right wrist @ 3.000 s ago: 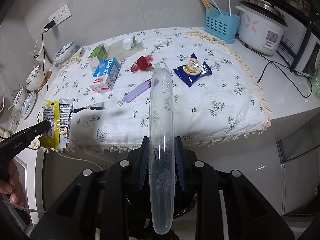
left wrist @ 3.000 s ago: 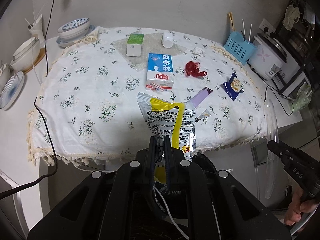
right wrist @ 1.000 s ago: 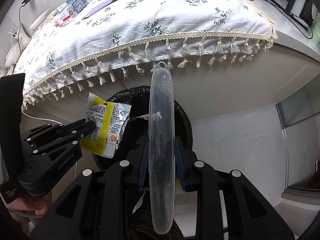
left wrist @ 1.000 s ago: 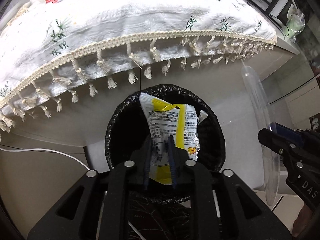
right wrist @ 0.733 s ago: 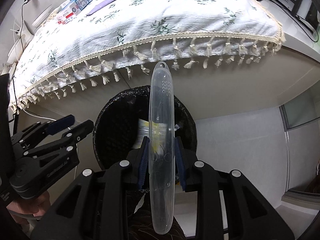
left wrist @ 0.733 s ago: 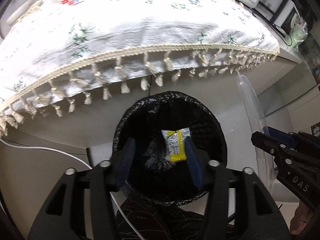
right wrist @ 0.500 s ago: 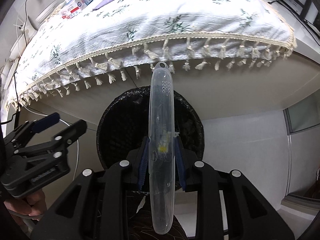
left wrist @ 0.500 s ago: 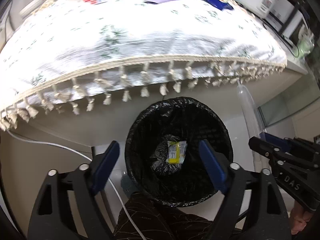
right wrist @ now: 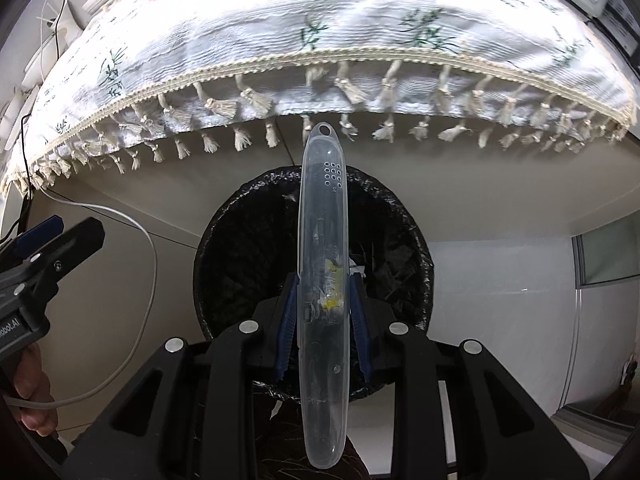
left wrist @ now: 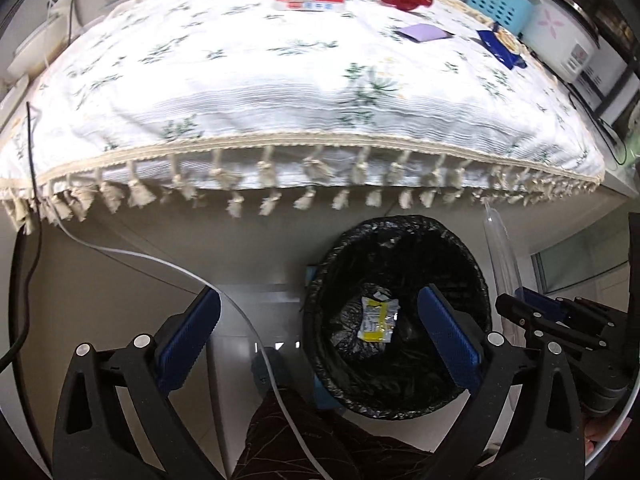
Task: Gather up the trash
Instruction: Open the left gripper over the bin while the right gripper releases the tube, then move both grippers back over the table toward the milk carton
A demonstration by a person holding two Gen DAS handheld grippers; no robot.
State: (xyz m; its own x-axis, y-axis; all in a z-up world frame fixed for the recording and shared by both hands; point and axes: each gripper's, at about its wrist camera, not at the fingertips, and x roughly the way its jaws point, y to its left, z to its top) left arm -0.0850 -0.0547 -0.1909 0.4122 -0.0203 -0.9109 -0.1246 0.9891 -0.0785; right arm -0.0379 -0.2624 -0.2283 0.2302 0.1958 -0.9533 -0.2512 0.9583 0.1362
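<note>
Left claw point(left wrist: 320, 332) has released the wrapper point(left wrist: 378, 318) into bin point(left wrist: 400, 232); right claw point(right wrist: 323, 312) still grips case point(right wrist: 323, 264).

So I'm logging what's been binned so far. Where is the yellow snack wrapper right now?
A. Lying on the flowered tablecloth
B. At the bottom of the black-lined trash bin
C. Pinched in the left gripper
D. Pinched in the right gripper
B. The yellow snack wrapper lies loose at the bottom of the black-lined trash bin, while the left gripper is open and empty and the right gripper is shut on a clear plastic case.
</note>
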